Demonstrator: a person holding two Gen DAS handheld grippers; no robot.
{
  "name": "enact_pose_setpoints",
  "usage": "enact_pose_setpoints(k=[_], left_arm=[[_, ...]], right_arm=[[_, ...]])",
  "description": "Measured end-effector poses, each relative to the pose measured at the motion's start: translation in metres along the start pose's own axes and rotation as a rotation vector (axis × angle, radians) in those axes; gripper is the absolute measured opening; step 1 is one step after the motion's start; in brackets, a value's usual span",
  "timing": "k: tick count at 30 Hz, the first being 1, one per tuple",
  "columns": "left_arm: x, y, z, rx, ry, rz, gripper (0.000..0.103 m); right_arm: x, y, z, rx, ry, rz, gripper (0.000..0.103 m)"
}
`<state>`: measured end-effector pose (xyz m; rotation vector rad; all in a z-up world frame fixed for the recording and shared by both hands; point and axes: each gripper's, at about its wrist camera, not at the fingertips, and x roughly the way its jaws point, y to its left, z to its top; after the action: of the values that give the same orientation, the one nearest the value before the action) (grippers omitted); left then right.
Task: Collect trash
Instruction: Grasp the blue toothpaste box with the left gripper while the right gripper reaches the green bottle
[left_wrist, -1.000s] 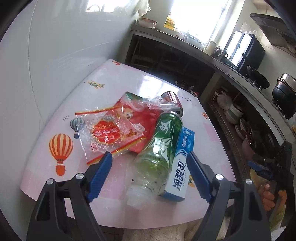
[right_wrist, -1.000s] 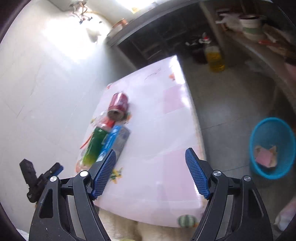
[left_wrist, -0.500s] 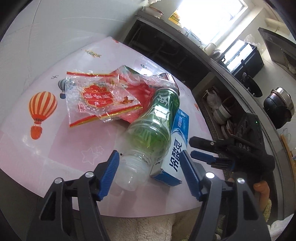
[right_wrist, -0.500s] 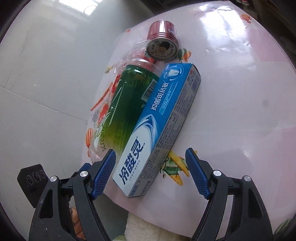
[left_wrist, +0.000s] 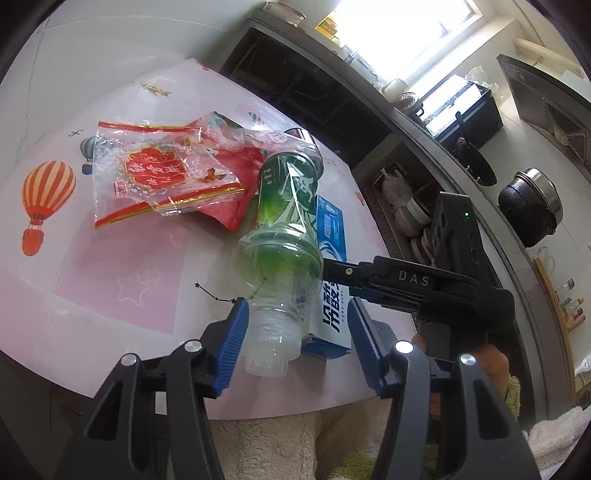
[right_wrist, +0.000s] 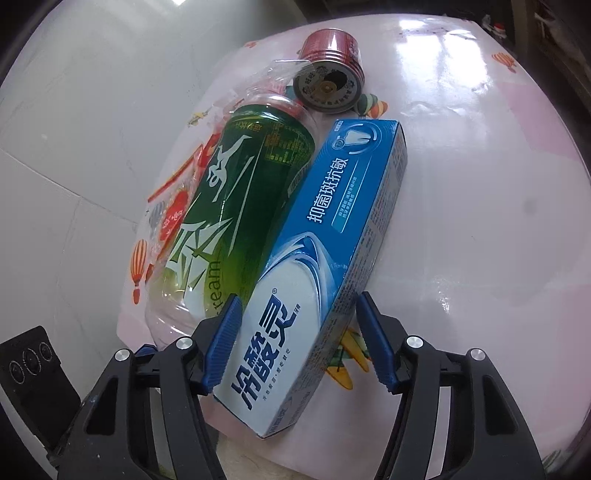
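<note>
while both sets of jaws close, unclamped, left gripper (left_wrist: 295, 345) astride the bottle (left_wrist: 284, 236), right gripper (right_wrist: 297, 341) astride the toothpaste box (right_wrist: 317, 266), either could skid sideways, lower centre.

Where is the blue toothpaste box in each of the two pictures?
Left wrist view: the blue toothpaste box lies right of centre, mostly hidden behind the green bottle, and the right tool reaches over it.
Right wrist view: the box fills the middle, its near end between the right tool's closing jaws.
Shared landmark: the green bottle, lying along the box's left side in both views.
</note>
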<state>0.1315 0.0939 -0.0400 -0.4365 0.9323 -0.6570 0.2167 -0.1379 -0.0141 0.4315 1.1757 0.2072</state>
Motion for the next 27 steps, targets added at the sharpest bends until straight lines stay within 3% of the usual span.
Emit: enact_pose_setpoints(k=[8, 13, 19, 21, 25, 27], left_arm=[[-0.015, -0.018, 0.001, 0.104, -0.072, 0.074, 0.054], [-0.023, -0.033, 0.002, 0.153, -0.097, 0.046, 0.054], [-0.005, -0.074, -0.010, 0.232, -0.003, -0.066, 0.070], [0.007, -0.088, -0.013, 0.252, 0.039, -0.085, 0.078], [0.041, -0.115, -0.015, 0.296, 0.107, -0.040, 0.084], [0.063, -0.126, -0.015, 0.338, 0.119, 0.035, 0.087]], right_arm=[[-0.018, -0.023, -0.014, 0.028, -0.006, 0.000, 0.054], [-0.028, -0.037, -0.029, 0.077, -0.009, 0.001, 0.054], [-0.039, -0.061, -0.047, 0.156, 0.017, 0.087, 0.055], [-0.049, -0.069, -0.052, 0.170, -0.019, 0.110, 0.061], [-0.078, -0.088, -0.057, 0.209, -0.120, 0.136, 0.067], [-0.092, -0.100, -0.060, 0.231, -0.162, 0.138, 0.067]])
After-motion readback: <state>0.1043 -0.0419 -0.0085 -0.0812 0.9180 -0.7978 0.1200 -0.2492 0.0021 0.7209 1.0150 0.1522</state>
